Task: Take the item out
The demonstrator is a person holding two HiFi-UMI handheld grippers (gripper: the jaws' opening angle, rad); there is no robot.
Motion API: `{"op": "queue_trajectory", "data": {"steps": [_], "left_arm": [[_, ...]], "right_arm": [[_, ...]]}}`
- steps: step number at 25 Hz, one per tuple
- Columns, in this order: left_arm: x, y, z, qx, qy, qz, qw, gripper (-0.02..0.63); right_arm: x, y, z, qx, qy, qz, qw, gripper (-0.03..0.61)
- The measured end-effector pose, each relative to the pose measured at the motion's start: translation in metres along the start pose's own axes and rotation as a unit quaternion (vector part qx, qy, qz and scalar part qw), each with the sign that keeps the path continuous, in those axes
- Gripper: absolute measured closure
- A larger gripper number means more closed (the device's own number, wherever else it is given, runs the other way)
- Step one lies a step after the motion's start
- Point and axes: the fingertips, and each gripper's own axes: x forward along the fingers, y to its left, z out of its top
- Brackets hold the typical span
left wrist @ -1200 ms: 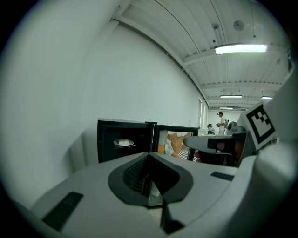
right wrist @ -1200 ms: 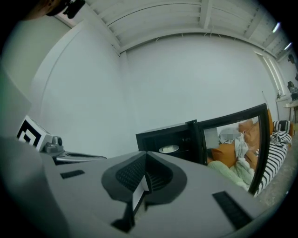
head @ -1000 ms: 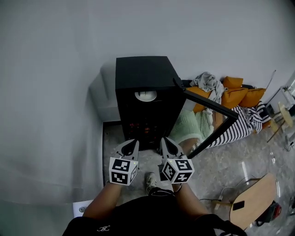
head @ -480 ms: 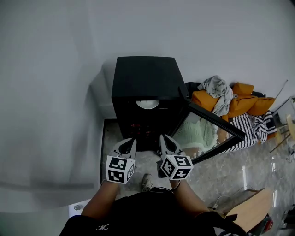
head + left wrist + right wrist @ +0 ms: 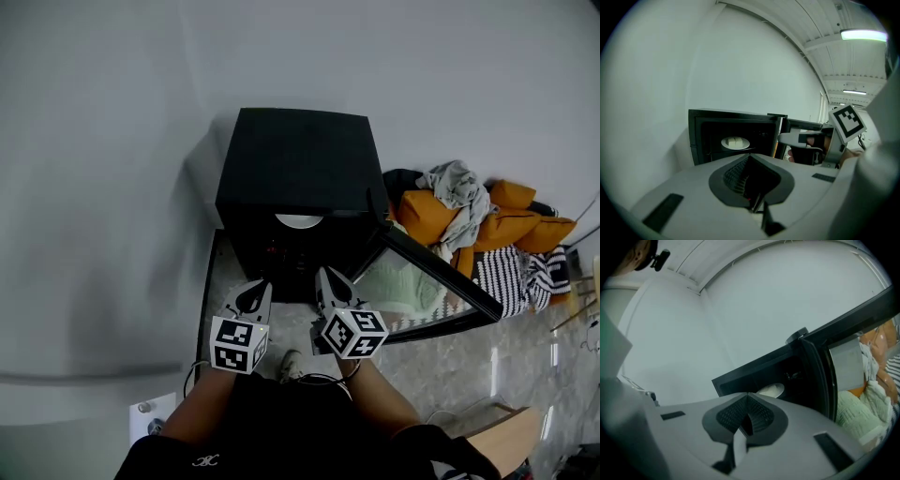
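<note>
Nearest, at the lower middle of the head view, the left gripper point(image 5: 253, 296) and the right gripper point(image 5: 334, 287) were held side by side in front of the person, above the grey floor point(image 5: 298, 328). In each gripper view the fingers sat pressed together with nothing between them.

Just beyond them stood the black oven point(image 5: 300, 159), its mouth facing the grippers. Its glass door point(image 5: 433, 281) was swung wide open toward the right of the frame. Inside, high up in the cavity, a white plate point(image 5: 735, 142) sat on what looked like a wire shelf. It carried a few pale blocks point(image 5: 733, 140), too small to identify. Lower in the cavity, the head view showed only faint reddish glints.

The step in hand looked like the approach to the plate. It would likely go best if one gripper parted its fingers before entering the cavity. The near rim was probably the place to grip, with the other gripper supporting from the side or below. The plate would need to stay level so the blocks did not slide off. A straight pull toward the person should keep it clear of the open door on the right.

Farther off, at the right of the head view, a heap of orange, grey and striped fabrics point(image 5: 487, 220) lay on the floor by the wall.
</note>
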Motion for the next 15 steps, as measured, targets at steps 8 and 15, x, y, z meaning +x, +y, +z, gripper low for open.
{"op": "queue_trajectory", "data": {"steps": [8, 15], "left_arm": [[0.011, 0.007, 0.007, 0.003, 0.006, 0.005, 1.0000, 0.614], [0.021, 0.021, 0.010, 0.018, 0.011, -0.008, 0.9998, 0.614]], "right_arm": [[0.028, -0.011, -0.003, 0.072, 0.008, 0.000, 0.997, 0.571], [0.053, -0.036, -0.010, 0.341, 0.001, 0.021, 0.940, 0.571]]}}
